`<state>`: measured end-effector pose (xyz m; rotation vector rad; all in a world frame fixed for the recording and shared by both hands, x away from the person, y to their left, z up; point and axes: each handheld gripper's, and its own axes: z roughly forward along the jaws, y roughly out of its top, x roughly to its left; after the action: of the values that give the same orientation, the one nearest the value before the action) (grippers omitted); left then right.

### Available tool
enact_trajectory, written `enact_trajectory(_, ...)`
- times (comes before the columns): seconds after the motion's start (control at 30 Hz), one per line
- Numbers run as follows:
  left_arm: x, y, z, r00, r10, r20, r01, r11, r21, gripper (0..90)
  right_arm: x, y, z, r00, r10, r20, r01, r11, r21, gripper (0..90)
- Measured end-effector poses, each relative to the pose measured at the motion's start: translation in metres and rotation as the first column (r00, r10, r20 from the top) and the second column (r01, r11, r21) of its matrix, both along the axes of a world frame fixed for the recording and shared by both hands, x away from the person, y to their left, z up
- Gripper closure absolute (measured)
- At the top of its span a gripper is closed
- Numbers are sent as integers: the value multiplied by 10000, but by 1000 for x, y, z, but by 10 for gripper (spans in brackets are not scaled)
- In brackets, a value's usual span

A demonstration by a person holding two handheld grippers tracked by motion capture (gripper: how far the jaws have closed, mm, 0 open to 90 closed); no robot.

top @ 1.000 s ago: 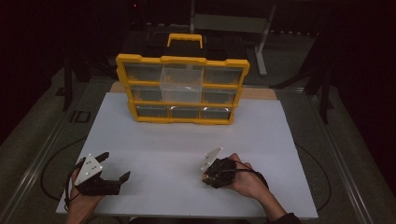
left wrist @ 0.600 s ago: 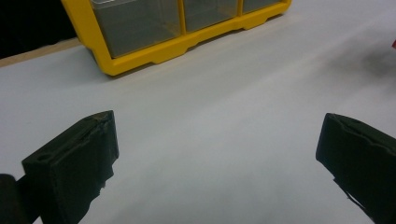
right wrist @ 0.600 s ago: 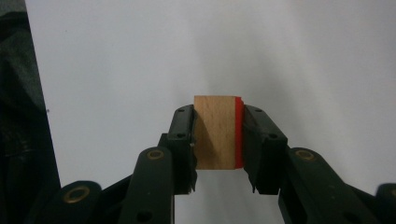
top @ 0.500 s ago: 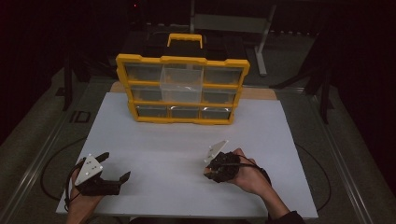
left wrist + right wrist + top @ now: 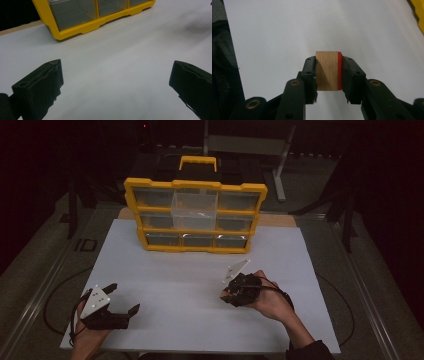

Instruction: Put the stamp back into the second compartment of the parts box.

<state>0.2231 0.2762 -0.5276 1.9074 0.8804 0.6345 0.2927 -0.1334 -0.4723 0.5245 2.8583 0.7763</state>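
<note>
Wooden block (image 5: pixel 329 71) between right gripper (image 5: pixel 329 75) jaws

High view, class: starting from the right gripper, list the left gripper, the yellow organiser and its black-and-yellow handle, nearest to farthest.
1. Yellow organiser: ahead and slightly left of the right gripper, at the table's far side.
2. Left gripper: across the table, at its near left corner.
3. Handle: on the organiser's top, farthest back.
</note>
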Motion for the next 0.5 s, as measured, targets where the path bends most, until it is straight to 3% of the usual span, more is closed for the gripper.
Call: enact_trajectory(0.5, 1, 0, 0, 10000, 0, -7, 0, 10000, 10, 0, 19, -4, 25, 9999, -149, 25, 148, 9992, 366, 658)
